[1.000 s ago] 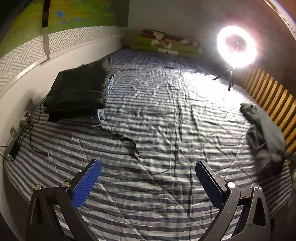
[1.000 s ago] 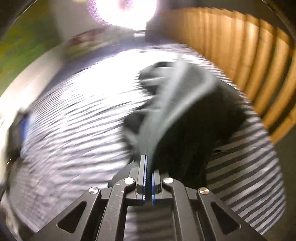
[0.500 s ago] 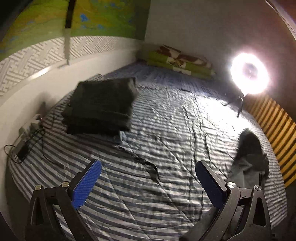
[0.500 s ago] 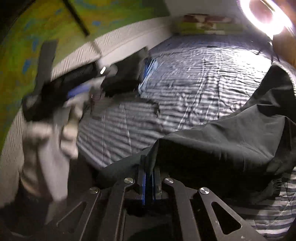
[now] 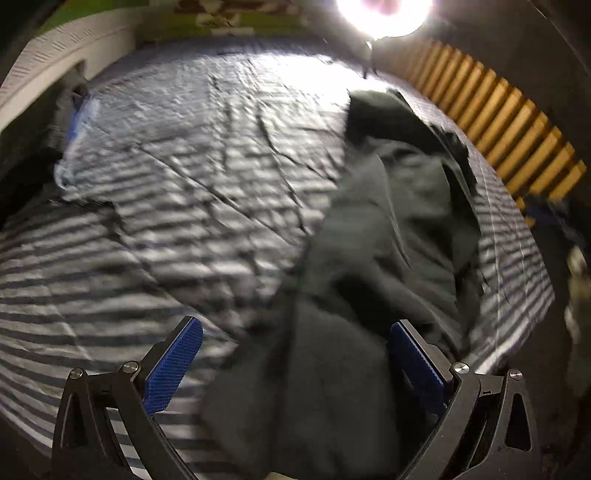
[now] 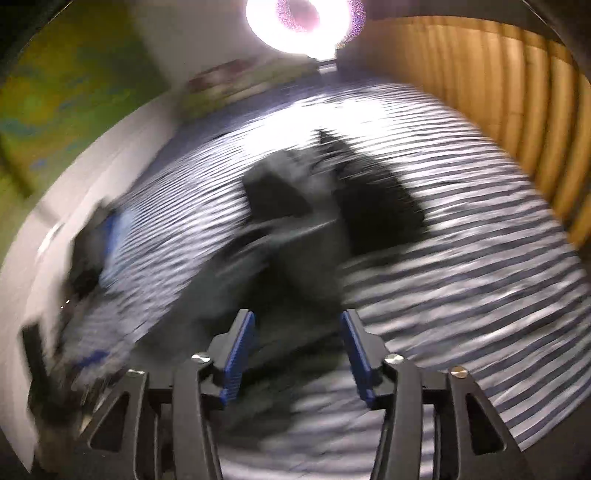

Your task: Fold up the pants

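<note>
1. A striped bedsheet [image 5: 207, 206] was spread over the whole work surface, with a slatted wooden panel [image 5: 498, 122] along its right edge and a ring light [image 5: 384, 11] glaring at the far end; in the right wrist view the sheet was heavily smeared by motion.
2. The dark pants [image 5: 376, 236] were seen lying in a crumpled heap on the right half of the sheet, running from the far middle to the near edge; no fold could be made out in them.
3. The step in hand was judged to be the laying-out of the garment before any folding; the next move was judged to call for the waistband or a leg hem to be found, taken at two points and pulled flat.
4. The left gripper [image 5: 295, 354] was held with its jaws wide apart above the near end of the pants; cloth lay between and beneath the pads, but nothing was pressed by them.
5. The right gripper [image 6: 295, 347] was seen with its jaws opening; dark cloth lay ahead of the parted pads and was not pinched.
6. Only the left wrist view gave the heap's creases with some clarity; only the right wrist view showed a blurred dark stack [image 6: 88, 251] at the left wall, whose nature could not be told.
</note>
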The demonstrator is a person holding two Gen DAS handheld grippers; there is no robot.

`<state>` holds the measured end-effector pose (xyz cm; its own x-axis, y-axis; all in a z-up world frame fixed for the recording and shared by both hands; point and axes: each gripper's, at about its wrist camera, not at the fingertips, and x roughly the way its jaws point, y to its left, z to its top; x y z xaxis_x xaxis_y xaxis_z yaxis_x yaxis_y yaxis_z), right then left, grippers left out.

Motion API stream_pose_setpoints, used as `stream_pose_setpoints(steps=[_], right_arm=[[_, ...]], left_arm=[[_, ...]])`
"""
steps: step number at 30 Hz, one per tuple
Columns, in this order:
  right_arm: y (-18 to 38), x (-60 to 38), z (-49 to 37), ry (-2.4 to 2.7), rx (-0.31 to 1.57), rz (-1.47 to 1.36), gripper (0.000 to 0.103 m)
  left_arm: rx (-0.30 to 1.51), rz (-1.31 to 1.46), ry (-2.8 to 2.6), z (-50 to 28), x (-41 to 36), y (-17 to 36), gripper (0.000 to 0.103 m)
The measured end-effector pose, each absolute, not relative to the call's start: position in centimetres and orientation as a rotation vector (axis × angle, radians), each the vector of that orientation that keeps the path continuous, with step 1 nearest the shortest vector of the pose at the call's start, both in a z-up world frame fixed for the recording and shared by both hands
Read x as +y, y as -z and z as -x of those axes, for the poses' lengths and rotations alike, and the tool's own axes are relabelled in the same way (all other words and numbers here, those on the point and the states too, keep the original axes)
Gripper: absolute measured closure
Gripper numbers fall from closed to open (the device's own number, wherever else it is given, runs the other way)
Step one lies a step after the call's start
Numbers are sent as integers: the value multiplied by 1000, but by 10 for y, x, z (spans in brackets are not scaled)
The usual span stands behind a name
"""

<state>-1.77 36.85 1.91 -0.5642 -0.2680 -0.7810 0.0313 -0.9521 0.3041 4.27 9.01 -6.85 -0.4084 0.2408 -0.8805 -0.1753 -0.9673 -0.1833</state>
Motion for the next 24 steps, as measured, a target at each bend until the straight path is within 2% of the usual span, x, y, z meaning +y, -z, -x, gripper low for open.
stream_pose_setpoints(steps=[1, 7, 9, 11, 12, 14, 15, 16, 17, 19, 22, 24], right_arm=[[-14, 380, 34, 2635, -393, -1392, 47], [28, 412, 111, 2657, -567, -1547, 47], [39, 414, 131, 2608, -664, -1558, 47], [49, 413, 151, 2579, -721, -1577, 46], [53, 410, 159, 2569, -734, -1585, 46], [59, 401, 171, 2575, -723, -1577, 46], [58, 395, 176, 2594, -693, -1557, 46], [57, 391, 179, 2602, -658, -1550, 52], [55, 384, 181, 2609, -608, -1544, 76], [49, 371, 183, 2602, -505, -1542, 99], [24, 359, 168, 2653, -354, -1444, 101], [6, 359, 151, 2654, -341, -1371, 101]], left_arm=[[-95, 1560, -2426, -43, 94, 73, 0], [-122, 1670, -2317, -38, 117, 105, 2], [-109, 1672, -2304, -39, 122, 108, 14], [-67, 1657, -2310, -38, 126, 104, 43], [-68, 1651, -2305, -38, 127, 101, 52], [-98, 1641, -2310, -37, 125, 94, 83], [-104, 1631, -2323, -36, 123, 90, 86], [-107, 1620, -2343, -35, 121, 86, 90], [-120, 1600, -2371, -35, 113, 79, 93], [-150, 1573, -2416, -32, 99, 68, 94], [-196, 1506, -2559, -24, 59, 40, 98], [-240, 1457, -2720, -19, 14, 14, 103]])
